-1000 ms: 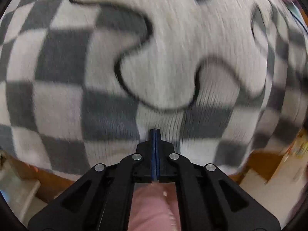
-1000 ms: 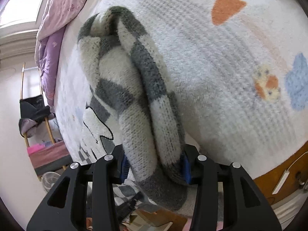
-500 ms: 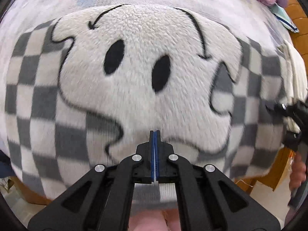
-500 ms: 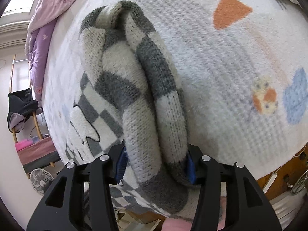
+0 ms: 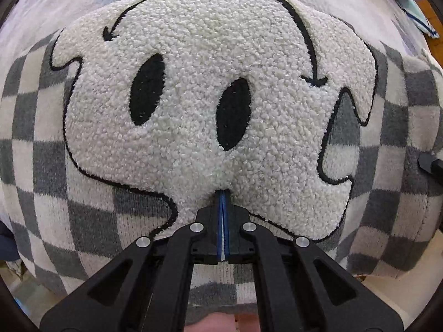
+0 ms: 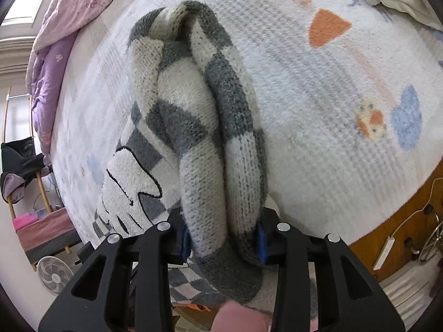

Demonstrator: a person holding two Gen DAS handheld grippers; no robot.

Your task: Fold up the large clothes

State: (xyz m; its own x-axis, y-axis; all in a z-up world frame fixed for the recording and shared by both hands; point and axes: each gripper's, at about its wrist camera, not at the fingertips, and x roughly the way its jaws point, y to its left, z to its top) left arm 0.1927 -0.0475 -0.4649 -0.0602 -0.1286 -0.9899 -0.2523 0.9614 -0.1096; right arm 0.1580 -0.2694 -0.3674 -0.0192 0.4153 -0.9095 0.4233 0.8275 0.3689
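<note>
Now settled: the sweater point(image 5: 210, 116), a second ago a blurred close sweep of checks across the left view, lies spread on the bed point(image 6: 318, 105) with its fleecy ghost patch point(image 5: 193, 96) whole and sharp.

Meaning, as a judgement: the spreading or dragging move looks finished; the garment is flat enough for a fold to start.

Left tool point(image 5: 223, 210): jaws pressed together, a thin layer of hem pinched between the blue pads, at the sweater's near edge just below the patch. The sweater runs away from this tool toward the far side of the bed.

Right tool point(image 6: 223, 238): jaws held apart by a thick bunched roll of checked knit, clamped between both pads, much as half a second ago. The roll rises ahead of the tool over the bed's near edge; the ghost patch lies to its left.
</note>
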